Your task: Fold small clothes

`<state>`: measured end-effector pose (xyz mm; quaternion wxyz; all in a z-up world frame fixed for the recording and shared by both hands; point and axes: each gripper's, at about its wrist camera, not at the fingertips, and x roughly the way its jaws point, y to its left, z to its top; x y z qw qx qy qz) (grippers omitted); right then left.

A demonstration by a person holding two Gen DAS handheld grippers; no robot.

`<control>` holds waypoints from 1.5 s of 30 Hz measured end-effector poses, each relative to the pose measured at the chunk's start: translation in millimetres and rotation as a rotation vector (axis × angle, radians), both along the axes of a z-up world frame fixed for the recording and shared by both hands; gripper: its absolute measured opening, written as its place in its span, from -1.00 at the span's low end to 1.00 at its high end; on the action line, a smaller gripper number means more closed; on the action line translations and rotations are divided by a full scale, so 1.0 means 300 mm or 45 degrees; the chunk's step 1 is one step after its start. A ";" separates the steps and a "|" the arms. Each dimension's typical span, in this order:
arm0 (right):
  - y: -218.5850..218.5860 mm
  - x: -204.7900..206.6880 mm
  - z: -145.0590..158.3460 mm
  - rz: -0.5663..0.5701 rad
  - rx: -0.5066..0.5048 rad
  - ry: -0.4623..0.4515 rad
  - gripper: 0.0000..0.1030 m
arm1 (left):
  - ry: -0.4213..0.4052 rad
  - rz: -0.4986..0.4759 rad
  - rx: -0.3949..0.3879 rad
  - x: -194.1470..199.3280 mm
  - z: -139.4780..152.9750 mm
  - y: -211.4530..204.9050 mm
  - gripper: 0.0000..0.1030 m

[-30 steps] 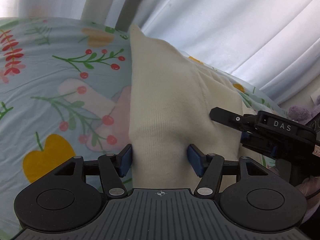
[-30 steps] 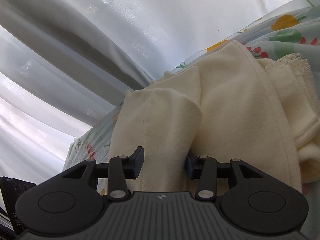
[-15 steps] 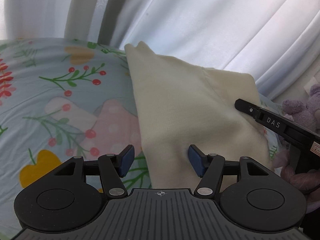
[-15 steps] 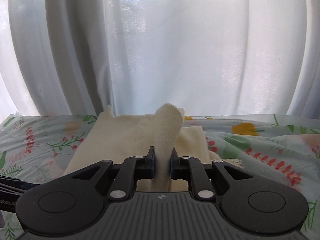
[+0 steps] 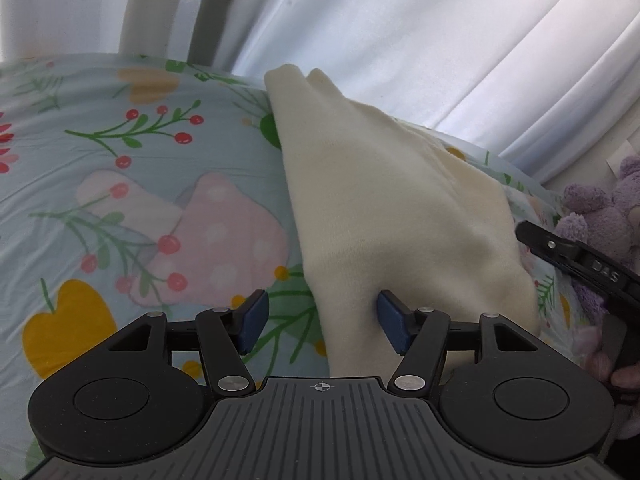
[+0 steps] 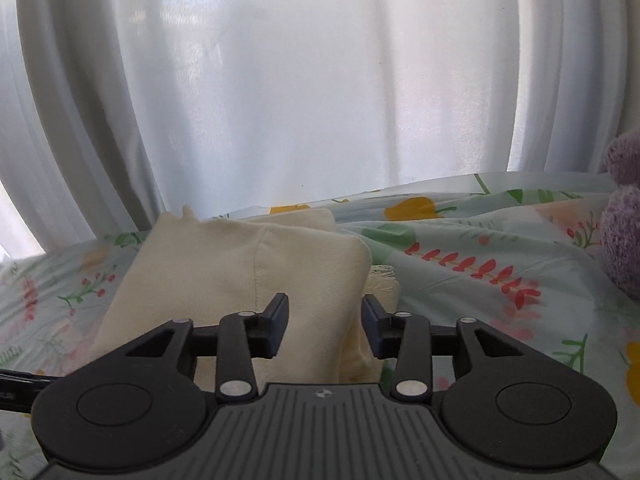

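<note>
A cream knit garment (image 5: 392, 216) lies folded on the floral bedsheet (image 5: 120, 168); it also shows in the right wrist view (image 6: 240, 272). My left gripper (image 5: 320, 320) is open, its jaws wide apart over the garment's near left edge, with the right finger against the cloth. My right gripper (image 6: 324, 326) is open and empty, just above the garment's near right corner. In the left wrist view the right gripper's black finger (image 5: 576, 264) sits at the garment's right side.
White curtains (image 6: 320, 92) hang behind the bed. A purple plush toy (image 5: 604, 216) sits at the right, also in the right wrist view (image 6: 624, 216). A second cream cloth (image 6: 384, 284) lies under the garment's right edge.
My right gripper was shut on a raised fold of the garment half a second ago; it has opened and the fold now lies flat. The left gripper stayed open near the left edge.
</note>
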<state>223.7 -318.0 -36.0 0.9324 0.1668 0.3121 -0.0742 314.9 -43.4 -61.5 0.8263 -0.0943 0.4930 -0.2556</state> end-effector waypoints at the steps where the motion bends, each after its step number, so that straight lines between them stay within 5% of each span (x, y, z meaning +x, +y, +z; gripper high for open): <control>1: -0.004 -0.036 0.000 0.000 0.053 -0.011 0.12 | -0.007 0.002 0.004 -0.009 0.005 0.006 0.27; 8: -0.001 -0.197 -0.104 -0.004 0.395 0.103 0.23 | 0.015 -0.037 -0.029 -0.095 0.009 -0.007 0.27; 14: -0.007 -0.182 -0.164 -0.088 0.666 -0.011 -0.26 | 0.025 -0.067 -0.007 -0.127 -0.007 -0.051 0.27; 17: -0.038 -0.165 -0.238 -0.152 0.979 0.025 -0.80 | 0.014 -0.082 0.002 -0.138 -0.003 -0.066 0.27; 22: -0.083 -0.219 -0.328 -0.205 1.566 -0.175 -0.83 | -0.017 -0.123 0.032 -0.148 -0.008 -0.099 0.30; 30: -0.082 -0.217 -0.344 -0.243 1.716 -0.208 -0.84 | -0.085 -0.200 0.093 -0.174 -0.012 -0.140 0.44; 34: -0.087 -0.208 -0.320 -0.214 1.683 -0.211 -0.84 | -0.078 -0.070 0.093 -0.159 -0.018 -0.119 0.04; 36: -0.088 -0.210 -0.287 -0.219 1.530 -0.175 -0.84 | -0.070 -0.015 0.070 -0.149 -0.016 -0.097 -0.16; 45: 0.025 -0.158 -0.169 -0.087 0.465 0.093 -0.84 | 0.014 0.057 0.019 -0.130 -0.046 -0.031 -0.28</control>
